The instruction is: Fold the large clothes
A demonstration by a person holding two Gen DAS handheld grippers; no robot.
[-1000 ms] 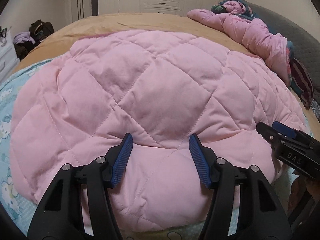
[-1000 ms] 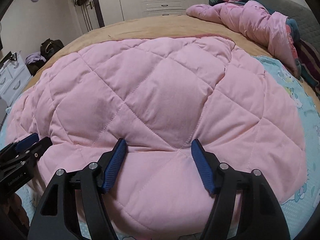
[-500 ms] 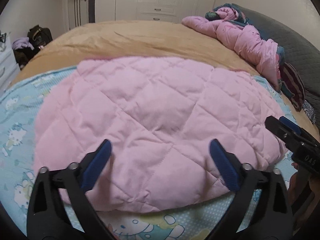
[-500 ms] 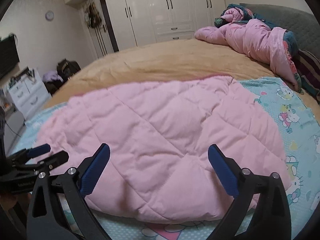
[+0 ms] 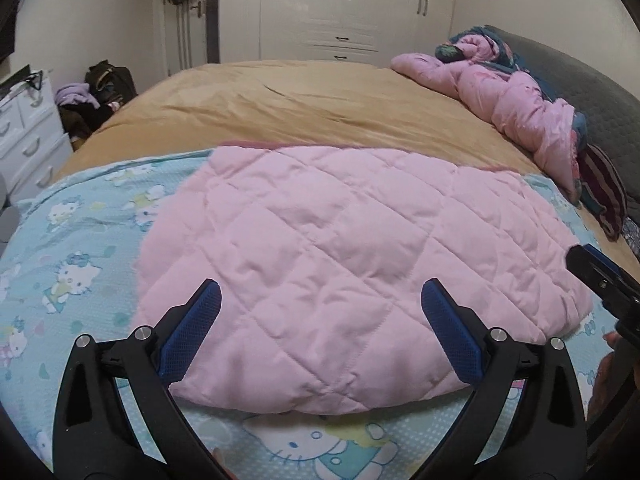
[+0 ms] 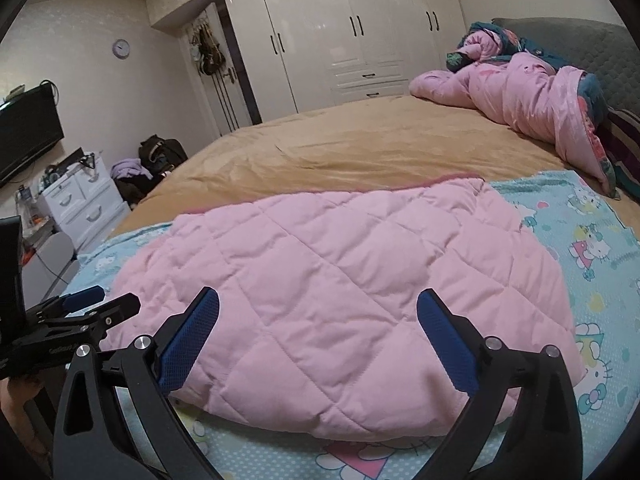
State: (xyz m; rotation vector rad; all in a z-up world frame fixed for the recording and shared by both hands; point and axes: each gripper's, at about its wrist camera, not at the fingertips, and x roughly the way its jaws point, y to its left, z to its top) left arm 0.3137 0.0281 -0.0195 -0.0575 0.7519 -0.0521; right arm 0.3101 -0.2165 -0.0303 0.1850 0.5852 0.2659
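Observation:
A pink quilted garment (image 5: 336, 252) (image 6: 340, 292) lies folded flat on a light-blue cartoon-print sheet (image 5: 80, 248) (image 6: 592, 240) on the bed. My left gripper (image 5: 320, 304) hovers above its near edge, jaws wide open, nothing between the blue pads. My right gripper (image 6: 318, 308) hovers likewise over the near edge, wide open and empty. The right gripper (image 5: 600, 276) shows at the right edge of the left wrist view. The left gripper (image 6: 92, 304) shows at the left edge of the right wrist view. Neither touches the garment.
A tan bedspread (image 5: 312, 108) covers the far bed. A bunched pink duvet (image 5: 516, 108) (image 6: 532, 96) lies against the grey headboard (image 5: 592, 92). White wardrobes (image 6: 360, 28), a white drawer unit (image 6: 80, 196), bags (image 5: 108, 80) and a TV (image 6: 24, 128) line the room.
Both grippers let go of the garment's near edge, opened wide, and lifted back. The garment now lies lower and farther in both views, with more blue sheet showing.

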